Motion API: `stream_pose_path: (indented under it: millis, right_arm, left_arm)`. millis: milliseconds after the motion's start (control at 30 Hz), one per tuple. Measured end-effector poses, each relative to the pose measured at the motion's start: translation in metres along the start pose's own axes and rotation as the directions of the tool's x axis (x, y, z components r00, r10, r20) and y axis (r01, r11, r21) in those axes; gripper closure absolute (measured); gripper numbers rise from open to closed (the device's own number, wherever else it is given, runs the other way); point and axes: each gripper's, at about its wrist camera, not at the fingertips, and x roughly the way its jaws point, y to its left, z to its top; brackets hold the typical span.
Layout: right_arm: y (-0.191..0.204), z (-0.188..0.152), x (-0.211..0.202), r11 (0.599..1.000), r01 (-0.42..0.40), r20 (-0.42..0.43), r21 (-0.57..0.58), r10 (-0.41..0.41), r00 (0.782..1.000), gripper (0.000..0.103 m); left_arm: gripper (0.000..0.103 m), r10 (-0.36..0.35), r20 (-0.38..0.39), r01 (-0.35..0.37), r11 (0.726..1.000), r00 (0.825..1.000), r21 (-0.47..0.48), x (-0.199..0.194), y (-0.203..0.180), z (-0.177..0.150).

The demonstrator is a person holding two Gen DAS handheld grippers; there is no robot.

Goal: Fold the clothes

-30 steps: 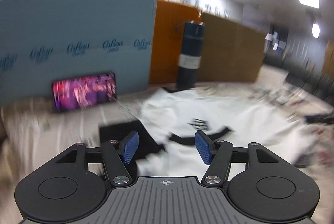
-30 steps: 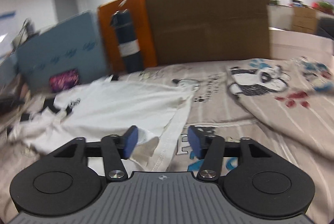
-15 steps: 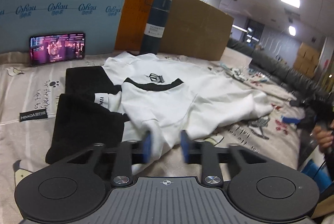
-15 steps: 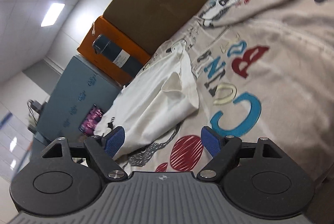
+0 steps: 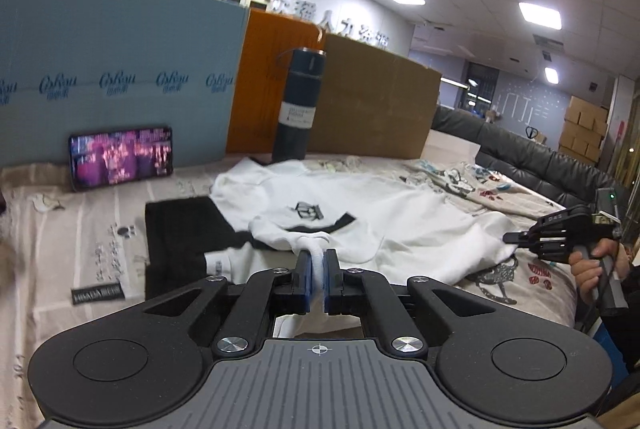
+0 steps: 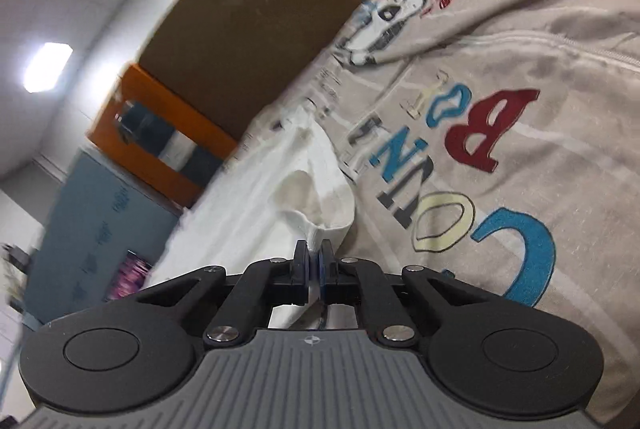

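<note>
Cloth sits pinched in both claws at once, and that shared grip is what the coming move turns on. The left gripper [image 5: 317, 271] has its blue pads squeezed narrow on a bunched fold of the white sweatshirt [image 5: 384, 221], at the near edge of the garment; the rest of the shirt spreads away from the claw toward twelve and two o'clock in the left wrist view. The right gripper [image 6: 315, 266] has just closed, and its pads now nip a thin corner of the same white cloth; in the right wrist view, which is rolled well over, the fabric runs off toward eleven o'clock.

In the left wrist view the right gripper shows at three o'clock, held in the person's hand [image 5: 592, 267], touching the shirt's far right corner. So the garment's long axis, as held, runs roughly from nine to three o'clock across the printed bedsheet [image 5: 72, 229], with one claw at each end of the near hem. The black-trimmed collar and small chest logo sit toward twelve o'clock, so the neck seems to point away, toward the dark flask [image 5: 299, 105] standing upright against the boards. A black garment [image 5: 180, 241] lies at ten o'clock, partly under the shirt. A likely next step is lifting both ends together.
</note>
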Motion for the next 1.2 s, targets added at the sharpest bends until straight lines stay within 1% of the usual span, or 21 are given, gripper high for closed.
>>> stream_pose_path:
  millis: [100, 167, 267, 333, 367, 433, 467, 500, 533, 567, 600, 667, 733, 767, 800, 867, 900, 1000, 1067, 1133, 1200]
  right_arm:
    - [-0.006, 0.004, -0.019, 0.998, -0.052, 0.023, 0.033, 0.051, 0.998, 0.1]
    - [-0.007, 0.002, -0.024, 1.0, 0.001, 0.004, 0.007, -0.001, 1.0, 0.1]
    - [-0.006, -0.007, -0.023, 0.992, 0.097, -0.023, -0.08, -0.099, 0.995, 0.1]
    - [-0.001, -0.01, -0.023, 0.978, 0.136, -0.013, -0.155, -0.14, 0.99, 0.1]
    - [0.003, -0.011, -0.025, 0.968, 0.16, 0.008, -0.192, -0.161, 0.987, 0.099]
    - [0.012, -0.011, -0.031, 0.924, 0.241, 0.081, -0.296, -0.227, 0.971, 0.096]
    - [0.015, -0.011, -0.035, 0.907, 0.26, 0.114, -0.331, -0.236, 0.965, 0.088]
    - [0.018, -0.01, -0.039, 0.888, 0.281, 0.147, -0.364, -0.243, 0.959, 0.08]
    - [0.021, -0.008, -0.042, 0.873, 0.29, 0.173, -0.392, -0.239, 0.955, 0.064]
    - [0.025, -0.005, -0.043, 0.876, 0.262, 0.174, -0.405, -0.207, 0.963, 0.056]
    - [0.029, -0.003, -0.042, 0.879, 0.228, 0.167, -0.418, -0.173, 0.971, 0.056]
    - [0.045, -0.002, -0.029, 0.89, 0.124, 0.095, -0.44, -0.091, 0.991, 0.055]
    - [0.061, -0.001, -0.015, 0.891, 0.017, 0.021, -0.453, -0.008, 1.0, 0.051]
    - [0.069, -0.001, -0.007, 0.888, -0.033, -0.018, -0.46, 0.028, 0.999, 0.05]
    - [0.078, -0.005, 0.003, 0.879, -0.071, -0.062, -0.471, 0.048, 0.997, 0.049]
    - [0.096, -0.012, 0.023, 0.86, -0.149, -0.15, -0.487, 0.085, 0.985, 0.044]
    - [0.104, -0.015, 0.033, 0.85, -0.181, -0.19, -0.495, 0.098, 0.977, 0.044]
    - [0.122, -0.023, 0.059, 0.835, -0.239, -0.273, -0.496, 0.111, 0.955, 0.044]
    - [0.133, -0.029, 0.073, 0.82, -0.285, -0.325, -0.496, 0.129, 0.937, 0.044]
    - [0.144, -0.037, 0.082, 0.794, -0.309, -0.356, -0.524, 0.125, 0.926, 0.043]
    - [0.149, -0.037, 0.088, 0.779, -0.32, -0.37, -0.539, 0.121, 0.921, 0.041]
  left_arm:
    - [0.099, 0.02, -0.038, -0.02, 1.0, 0.999, 0.013, -0.006, 0.0, -0.003]
    - [0.099, 0.036, -0.105, -0.036, 0.999, 0.994, -0.003, -0.002, 0.004, -0.013]
    - [0.099, 0.059, -0.197, -0.057, 0.998, 0.979, 0.014, 0.007, 0.004, -0.032]
    - [0.098, 0.091, -0.214, -0.08, 0.995, 0.973, 0.06, 0.009, 0.0, -0.035]
    - [0.093, 0.107, -0.214, -0.092, 0.992, 0.971, 0.08, 0.008, -0.002, -0.033]
    - [0.085, 0.139, -0.192, -0.12, 0.987, 0.972, 0.106, 0.003, -0.003, -0.028]
    - [0.072, 0.154, -0.166, -0.137, 0.985, 0.974, 0.109, -0.002, -0.002, -0.024]
    - [0.05, 0.168, -0.141, -0.153, 0.982, 0.976, 0.111, -0.007, -0.001, -0.02]
    - [0.041, 0.162, -0.112, -0.154, 0.985, 0.981, 0.077, -0.008, 0.003, -0.016]
    - [0.036, 0.153, -0.081, -0.15, 0.988, 0.985, 0.037, -0.009, 0.007, -0.011]
    - [0.036, 0.145, -0.051, -0.145, 0.989, 0.988, -0.003, -0.01, 0.011, -0.006]
    - [0.037, 0.139, -0.053, -0.142, 0.989, 0.989, -0.052, 0.004, 0.016, 0.001]
    - [0.037, 0.154, -0.073, -0.159, 0.985, 0.985, -0.073, 0.022, 0.016, 0.004]
    - [0.037, 0.147, -0.077, -0.152, 0.986, 0.986, -0.07, 0.027, 0.014, 0.003]
    - [0.037, 0.138, -0.08, -0.143, 0.987, 0.987, -0.067, 0.031, 0.011, 0.002]
    - [0.036, 0.165, -0.086, -0.167, 0.986, 0.983, -0.017, 0.039, 0.002, 0.001]
    - [0.036, 0.176, -0.101, -0.175, 0.984, 0.979, 0.017, 0.045, -0.004, 0.0]
    - [0.031, 0.214, -0.148, -0.2, 0.974, 0.966, 0.106, 0.061, -0.018, 0.0]
    - [0.03, 0.259, -0.185, -0.23, 0.959, 0.948, 0.165, 0.073, -0.024, -0.002]
    - [0.03, 0.303, -0.233, -0.251, 0.941, 0.924, 0.228, 0.086, -0.028, -0.005]
    - [0.03, 0.268, -0.263, -0.211, 0.951, 0.927, 0.227, 0.087, -0.024, -0.001]
